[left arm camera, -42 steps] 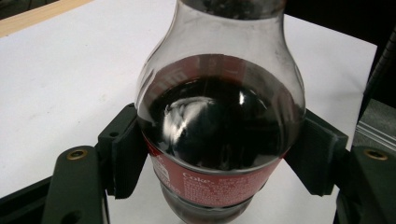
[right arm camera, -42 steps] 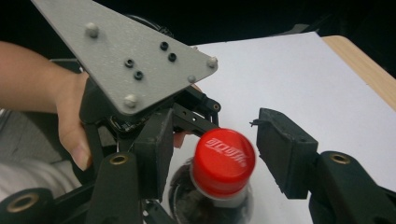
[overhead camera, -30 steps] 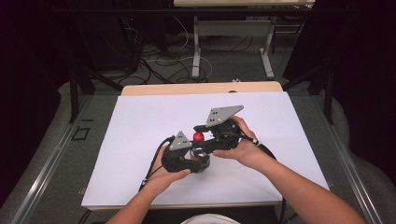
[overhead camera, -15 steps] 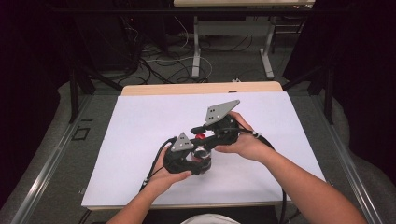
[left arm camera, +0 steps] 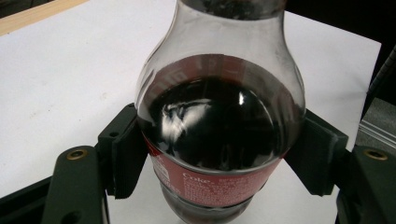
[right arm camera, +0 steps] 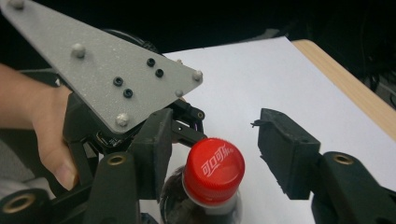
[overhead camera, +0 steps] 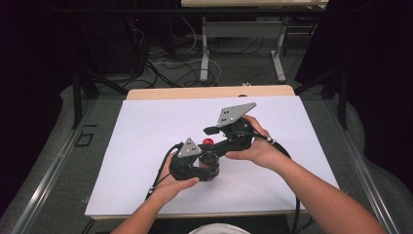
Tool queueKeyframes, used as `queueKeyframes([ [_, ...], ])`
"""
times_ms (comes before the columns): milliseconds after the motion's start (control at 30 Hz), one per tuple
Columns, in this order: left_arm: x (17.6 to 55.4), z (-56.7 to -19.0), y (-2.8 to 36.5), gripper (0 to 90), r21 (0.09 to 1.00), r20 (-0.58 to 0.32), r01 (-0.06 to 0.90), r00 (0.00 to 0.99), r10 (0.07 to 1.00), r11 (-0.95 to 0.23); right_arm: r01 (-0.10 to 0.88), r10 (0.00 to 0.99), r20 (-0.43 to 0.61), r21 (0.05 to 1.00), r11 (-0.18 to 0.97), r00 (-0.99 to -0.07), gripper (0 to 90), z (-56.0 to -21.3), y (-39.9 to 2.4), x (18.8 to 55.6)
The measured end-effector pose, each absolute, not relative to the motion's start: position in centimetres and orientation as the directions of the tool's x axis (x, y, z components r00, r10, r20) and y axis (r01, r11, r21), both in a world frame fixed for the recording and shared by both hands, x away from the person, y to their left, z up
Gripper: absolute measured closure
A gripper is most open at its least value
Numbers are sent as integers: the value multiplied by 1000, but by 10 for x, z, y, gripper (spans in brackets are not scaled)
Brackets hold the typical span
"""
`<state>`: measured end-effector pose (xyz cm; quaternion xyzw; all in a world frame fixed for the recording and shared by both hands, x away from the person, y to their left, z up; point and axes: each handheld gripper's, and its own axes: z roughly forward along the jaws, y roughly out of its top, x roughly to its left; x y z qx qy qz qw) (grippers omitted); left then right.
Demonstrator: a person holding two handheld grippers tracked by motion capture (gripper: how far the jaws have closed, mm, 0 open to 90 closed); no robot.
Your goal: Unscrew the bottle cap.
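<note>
Dark cola bottle (left arm camera: 219, 135) with red cap (right arm camera: 213, 170), standing upright

You get a brightly lit white surface (overhead camera: 146, 136) under overhead light, with the room around it nearly black. Highlights glint on the bottle (left arm camera: 219, 126) glass. The close views are slightly soft, and shadows stay faint.
</note>
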<state>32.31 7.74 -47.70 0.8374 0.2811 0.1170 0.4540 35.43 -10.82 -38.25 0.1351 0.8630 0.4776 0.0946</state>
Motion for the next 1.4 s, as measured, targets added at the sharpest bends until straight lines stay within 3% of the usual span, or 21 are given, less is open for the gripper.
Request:
queueKeyframes([
  [133, 324, -477, 79, 297, 827, -72, 376, 808, 585, -418, 219, 430, 1, 861, 459, -903, 448, -382, -110, 349],
  [400, 324, -477, 80, 297, 825, -76, 387, 798, 598, -412, 295, 504, 43, 852, 432, -863, 476, -390, -110, 345],
  [1000, 322, -478, 76, 297, 824, -58, 372, 806, 590, -427, 246, 436, 14, 842, 480, -900, 600, -398, -98, 349],
  [1167, 322, -478, 75, 297, 822, -61, 373, 809, 584, -431, 261, 374, 67, 827, 498, -925, 607, -397, -102, 359],
  [1400, 322, -479, 74, 297, 820, -53, 361, 820, 570, -443, 174, 223, 49, 790, 588, -974, 608, -392, -104, 373],
])
